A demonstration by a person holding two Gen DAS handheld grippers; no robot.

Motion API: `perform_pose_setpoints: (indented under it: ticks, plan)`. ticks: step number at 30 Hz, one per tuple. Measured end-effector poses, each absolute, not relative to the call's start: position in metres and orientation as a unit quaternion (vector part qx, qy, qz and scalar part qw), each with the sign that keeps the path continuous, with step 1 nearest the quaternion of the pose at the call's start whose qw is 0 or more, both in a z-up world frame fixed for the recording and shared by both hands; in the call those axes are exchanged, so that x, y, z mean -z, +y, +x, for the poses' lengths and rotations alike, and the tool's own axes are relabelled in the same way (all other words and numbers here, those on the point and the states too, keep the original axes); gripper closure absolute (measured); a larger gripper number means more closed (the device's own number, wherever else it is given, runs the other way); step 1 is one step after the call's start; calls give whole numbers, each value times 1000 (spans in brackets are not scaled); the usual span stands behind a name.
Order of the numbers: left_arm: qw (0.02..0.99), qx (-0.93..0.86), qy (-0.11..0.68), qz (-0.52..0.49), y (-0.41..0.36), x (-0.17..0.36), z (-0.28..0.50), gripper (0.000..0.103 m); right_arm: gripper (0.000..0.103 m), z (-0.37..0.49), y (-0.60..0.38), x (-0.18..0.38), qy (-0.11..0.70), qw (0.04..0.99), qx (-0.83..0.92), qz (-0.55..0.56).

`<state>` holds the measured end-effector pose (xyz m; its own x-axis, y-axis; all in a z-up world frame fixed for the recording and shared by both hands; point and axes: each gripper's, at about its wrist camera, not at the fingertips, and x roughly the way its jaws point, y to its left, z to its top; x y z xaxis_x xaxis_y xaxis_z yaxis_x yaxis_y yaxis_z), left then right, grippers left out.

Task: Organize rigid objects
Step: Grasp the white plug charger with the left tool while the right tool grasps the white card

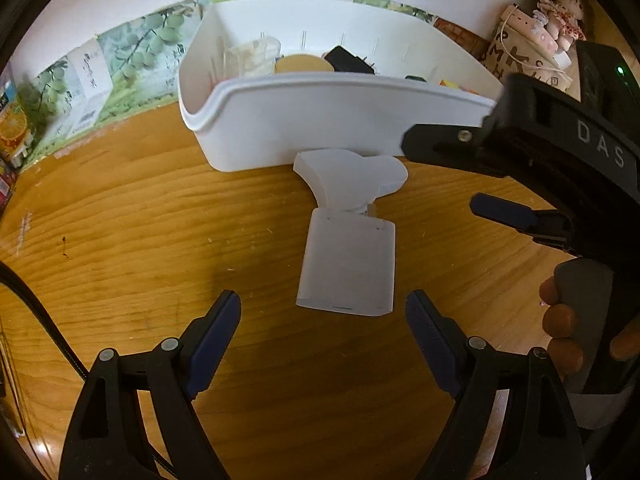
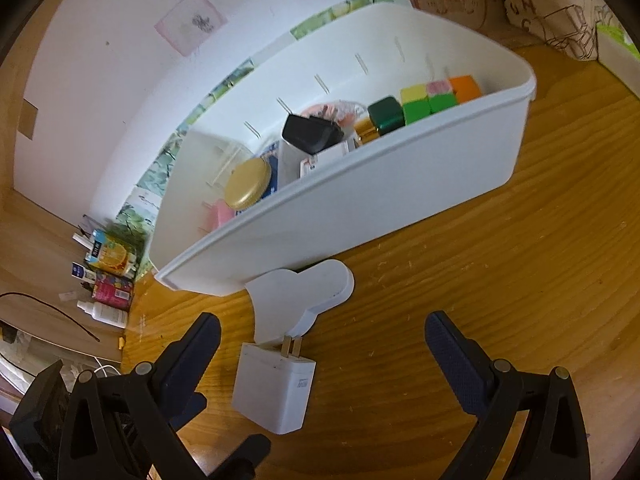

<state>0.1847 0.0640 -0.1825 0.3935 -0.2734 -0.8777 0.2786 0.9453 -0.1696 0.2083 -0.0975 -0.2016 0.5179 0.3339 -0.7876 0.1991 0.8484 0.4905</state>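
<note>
A: Where is the white charger (image 1: 347, 268) lying?
B: On the bench (image 1: 160, 220), touching the bin (image 1: 280, 120). Both tools, left tool (image 1: 324, 320) and right tool (image 2: 324, 340), are gaping empty; straddle its sides squarely.

White charger block (image 2: 274, 392) lies flat on the wooden counter (image 2: 500, 300), prongs out — touching a white flat curved piece (image 2: 296, 296) that abuts the white bin (image 2: 360, 204) — bin holds coloured cubes, black adapter, gold lid.
</note>
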Motion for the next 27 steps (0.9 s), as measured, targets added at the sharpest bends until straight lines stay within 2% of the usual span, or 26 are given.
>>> perform_pose_setpoints:
  ticks: [22, 27]
  plan:
    - [831, 169, 531, -6, 52, 198, 209, 17, 1, 258, -53, 214, 564, 810, -74, 146]
    - [834, 175, 523, -6, 49, 199, 209, 21, 1, 268, -43, 220, 588, 797, -77, 113]
